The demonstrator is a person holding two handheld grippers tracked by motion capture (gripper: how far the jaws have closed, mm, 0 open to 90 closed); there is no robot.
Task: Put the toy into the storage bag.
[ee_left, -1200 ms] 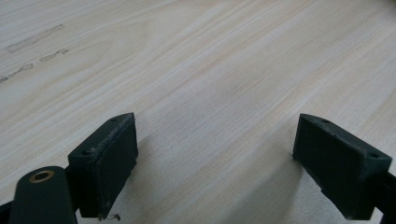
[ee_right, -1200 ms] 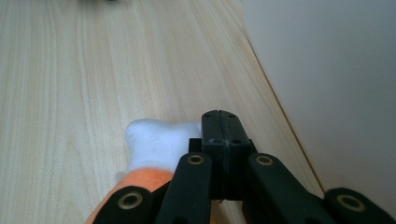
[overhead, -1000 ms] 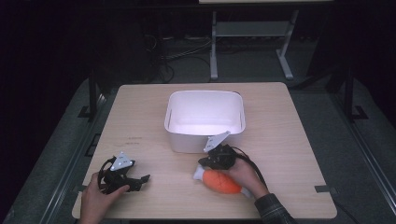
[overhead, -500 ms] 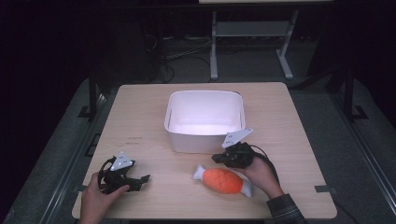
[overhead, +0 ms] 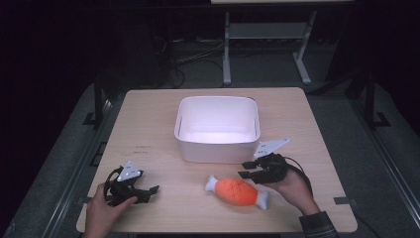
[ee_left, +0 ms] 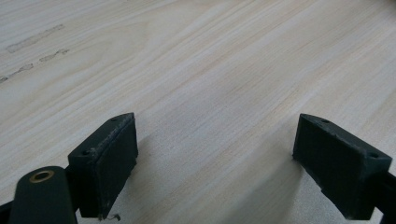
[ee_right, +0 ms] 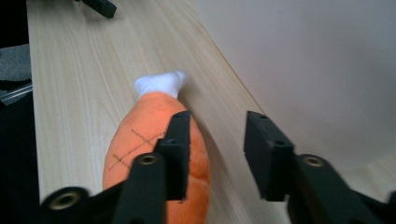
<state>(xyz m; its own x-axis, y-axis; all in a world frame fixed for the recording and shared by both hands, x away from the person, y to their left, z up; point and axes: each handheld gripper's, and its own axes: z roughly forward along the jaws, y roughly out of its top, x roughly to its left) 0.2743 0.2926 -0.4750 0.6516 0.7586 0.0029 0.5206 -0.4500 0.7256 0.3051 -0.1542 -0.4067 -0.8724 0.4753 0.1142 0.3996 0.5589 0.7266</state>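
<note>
An orange plush drumstick (overhead: 236, 192) with white ends lies on the wooden table (overhead: 148, 124), in front of a white bin (overhead: 218, 130). My right gripper (overhead: 243, 169) sits just right of the toy's far side, beside the bin's near right corner. It is open and holds nothing. In the right gripper view the drumstick (ee_right: 149, 140) lies left of and partly behind the left jaw, the gap of the right gripper (ee_right: 217, 135) is empty, and the bin wall (ee_right: 303, 70) rises on the right. My left gripper (overhead: 148, 193) rests open near the front left, and in its own view the left gripper (ee_left: 215, 140) has bare wood between its jaws.
The bin looks empty inside. Faint pencil marks (overhead: 141, 150) show on the table's left part. A metal stand (overhead: 267, 34) and cables lie on the dark floor beyond the far edge. The front edge runs close below both hands.
The right gripper was over the drumstick a second ago; it has let go, moved right toward the bin's corner, and the toy now lies free. The left gripper has stayed put.
</note>
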